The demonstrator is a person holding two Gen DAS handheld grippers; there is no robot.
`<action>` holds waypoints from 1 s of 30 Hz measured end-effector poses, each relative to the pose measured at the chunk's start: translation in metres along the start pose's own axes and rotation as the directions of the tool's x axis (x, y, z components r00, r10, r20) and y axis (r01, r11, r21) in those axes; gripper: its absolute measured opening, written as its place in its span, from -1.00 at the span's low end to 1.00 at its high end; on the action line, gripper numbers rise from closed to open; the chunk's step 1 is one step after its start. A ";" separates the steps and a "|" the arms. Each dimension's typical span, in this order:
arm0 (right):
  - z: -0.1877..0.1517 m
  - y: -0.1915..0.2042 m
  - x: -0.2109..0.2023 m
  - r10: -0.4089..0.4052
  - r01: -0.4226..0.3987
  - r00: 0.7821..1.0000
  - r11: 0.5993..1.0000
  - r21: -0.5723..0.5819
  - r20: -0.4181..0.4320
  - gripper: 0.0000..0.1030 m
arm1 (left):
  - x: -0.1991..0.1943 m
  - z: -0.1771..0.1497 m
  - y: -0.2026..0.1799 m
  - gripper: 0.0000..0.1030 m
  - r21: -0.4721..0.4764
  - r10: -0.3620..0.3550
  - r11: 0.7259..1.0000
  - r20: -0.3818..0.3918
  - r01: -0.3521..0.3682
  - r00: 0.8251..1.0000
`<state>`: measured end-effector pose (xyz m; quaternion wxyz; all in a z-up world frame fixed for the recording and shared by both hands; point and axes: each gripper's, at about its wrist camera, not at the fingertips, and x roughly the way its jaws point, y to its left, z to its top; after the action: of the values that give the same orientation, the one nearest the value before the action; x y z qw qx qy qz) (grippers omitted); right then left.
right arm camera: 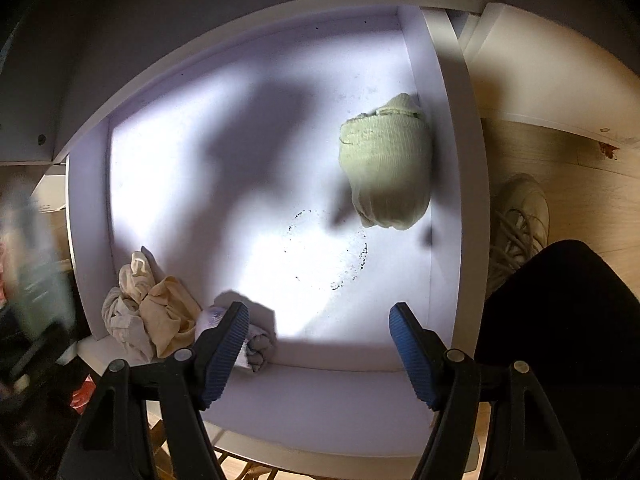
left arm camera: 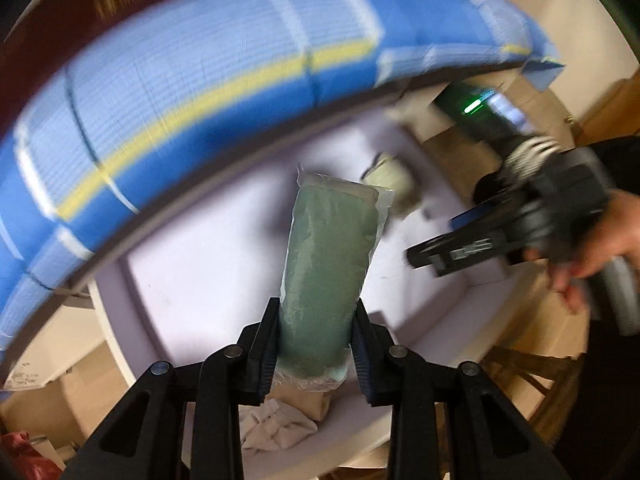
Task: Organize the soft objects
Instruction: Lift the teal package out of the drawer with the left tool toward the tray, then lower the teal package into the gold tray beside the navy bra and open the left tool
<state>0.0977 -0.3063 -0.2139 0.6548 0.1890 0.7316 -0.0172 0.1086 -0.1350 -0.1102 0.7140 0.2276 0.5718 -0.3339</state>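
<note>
My left claw [left arm camera: 316, 344] is clamped on the green cloth in a clear bag [left arm camera: 332, 264], held above the white drawer [right arm camera: 456, 200]. Right claw [right arm camera: 320, 332] hangs open and empty over the drawer's near edge. Pale green knit roll [right arm camera: 386, 168] sits far right, cream crumpled cloths [right arm camera: 148, 312] near left. Best to lower the bag flat into the bare middle, clear of both, before releasing.

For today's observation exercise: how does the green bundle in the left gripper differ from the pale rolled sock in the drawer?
The green bundle is wrapped in clear plastic; the pale sock is bare knit. The bundle is clamped in the left gripper above the drawer; the sock lies inside by the right wall. The bundle is darker green. Both look soft.
</note>
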 end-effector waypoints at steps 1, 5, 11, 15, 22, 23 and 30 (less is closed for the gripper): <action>0.000 0.000 0.000 0.000 0.000 1.000 1.000 0.001 0.001 0.43 | -0.010 0.001 -0.001 -0.38 0.006 -0.008 1.000 0.017 0.008 1.000; 0.000 -0.002 -0.001 -0.001 0.001 1.000 1.000 0.003 0.002 0.43 | -0.052 0.011 -0.010 -0.38 0.019 -0.063 0.998 0.095 0.062 0.993; 0.000 -0.002 0.000 -0.006 0.006 1.000 1.000 0.001 -0.003 0.43 | -0.117 0.043 -0.010 -0.38 0.010 -0.134 0.991 0.210 0.135 0.968; 0.000 -0.001 -0.002 0.005 -0.005 1.000 1.000 -0.003 0.002 0.43 | -0.147 0.078 -0.001 -0.38 -0.031 -0.136 0.988 0.277 0.150 0.951; 0.001 -0.001 -0.004 0.022 -0.022 1.000 1.000 -0.002 -0.001 0.43 | -0.158 0.135 0.020 -0.38 -0.123 -0.055 0.988 0.301 0.096 0.952; 0.001 -0.002 -0.004 0.026 -0.026 1.000 1.000 0.002 -0.003 0.43 | -0.154 0.142 0.023 -0.38 -0.148 -0.054 0.984 0.301 0.103 0.952; 0.001 -0.003 -0.007 0.053 -0.053 0.999 0.999 0.006 0.002 0.43 | -0.142 0.178 0.051 -0.38 -0.275 -0.016 0.956 0.289 0.099 0.957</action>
<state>0.0978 -0.3114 -0.2075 0.6552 0.2103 0.7256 -0.0023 0.2469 -0.1958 0.0671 0.8037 0.0547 0.5124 -0.2976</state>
